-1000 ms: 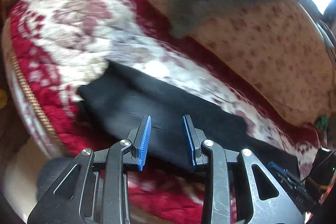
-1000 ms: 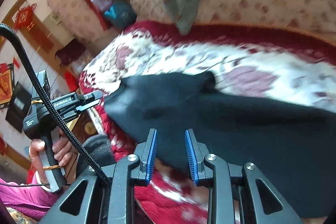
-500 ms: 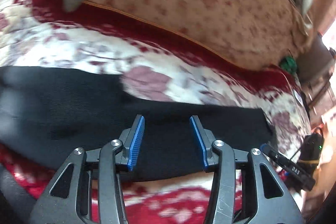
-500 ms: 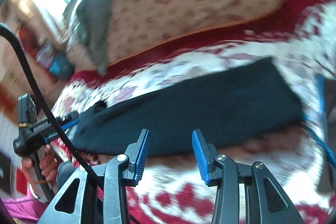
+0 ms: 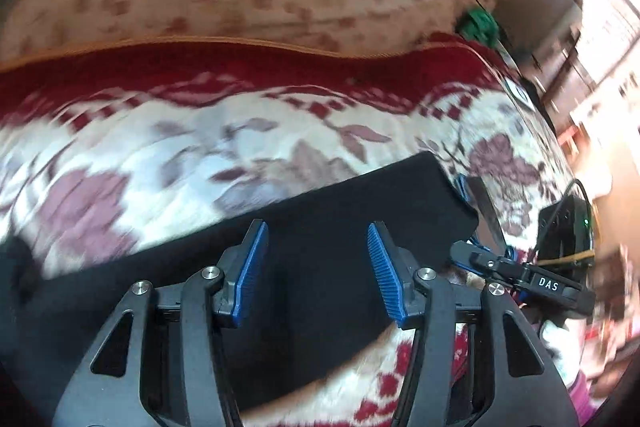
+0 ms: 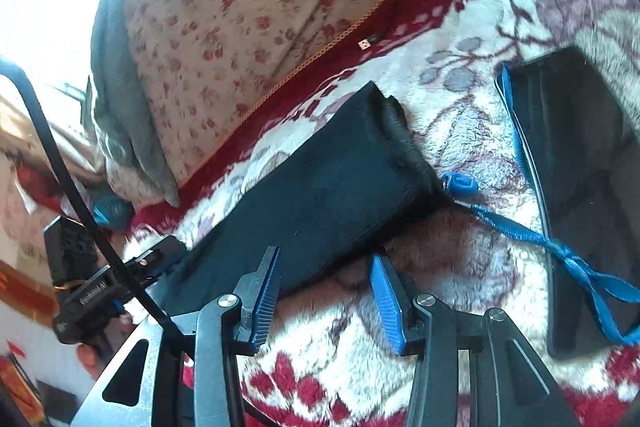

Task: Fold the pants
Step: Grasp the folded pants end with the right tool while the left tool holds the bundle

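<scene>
Black pants point(image 5: 328, 227) lie as a long folded strip on floral blanket point(image 5: 160, 147), L gripper point(image 5: 316, 271) & R gripper point(image 6: 324, 291) both just opening, jaws apart w/ nothing gripped, "DAS" readable on R tool.

Counts: one pair of black knit pants point(image 6: 320, 187), folded long, frame centre. One red-and-cream floral plush blanket point(image 6: 460, 259). One beige flowered cushion point(image 6: 248, 7), upper left. One grey cloth point(image 6: 120, 131). One black flat case point(image 6: 580, 167) with one blue strap point(image 6: 520, 231), right. Two blue-padded claws: left claw point(image 5: 316, 267), right claw point(image 6: 324, 291).
</scene>
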Demonstrator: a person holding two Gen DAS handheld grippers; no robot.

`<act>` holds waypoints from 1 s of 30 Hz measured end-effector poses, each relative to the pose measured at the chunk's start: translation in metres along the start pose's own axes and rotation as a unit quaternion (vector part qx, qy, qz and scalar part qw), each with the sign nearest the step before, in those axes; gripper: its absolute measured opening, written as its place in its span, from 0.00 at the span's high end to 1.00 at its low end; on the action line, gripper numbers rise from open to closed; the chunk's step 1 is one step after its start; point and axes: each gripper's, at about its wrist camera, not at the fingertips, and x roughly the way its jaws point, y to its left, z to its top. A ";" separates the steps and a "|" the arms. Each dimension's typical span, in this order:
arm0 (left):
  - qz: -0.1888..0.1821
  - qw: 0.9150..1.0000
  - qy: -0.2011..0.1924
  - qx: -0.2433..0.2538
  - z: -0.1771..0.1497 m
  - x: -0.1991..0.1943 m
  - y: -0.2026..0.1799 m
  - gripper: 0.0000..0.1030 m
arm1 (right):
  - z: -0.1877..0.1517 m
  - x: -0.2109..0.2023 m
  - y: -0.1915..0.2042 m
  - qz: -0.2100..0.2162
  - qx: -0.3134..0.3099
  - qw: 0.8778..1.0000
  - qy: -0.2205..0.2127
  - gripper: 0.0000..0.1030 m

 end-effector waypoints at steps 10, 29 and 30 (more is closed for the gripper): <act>-0.045 0.990 0.075 0.110 0.047 0.070 -0.032 0.50 | 0.010 0.008 -0.011 0.016 0.000 1.000 -0.017 0.57; -0.094 0.943 0.190 0.257 0.062 0.128 -0.065 0.48 | 0.017 0.008 -0.032 0.075 0.051 0.996 -0.011 0.57; -0.097 0.942 0.190 0.260 0.063 0.129 -0.065 0.48 | 0.017 0.008 -0.032 0.075 0.051 0.996 -0.011 0.57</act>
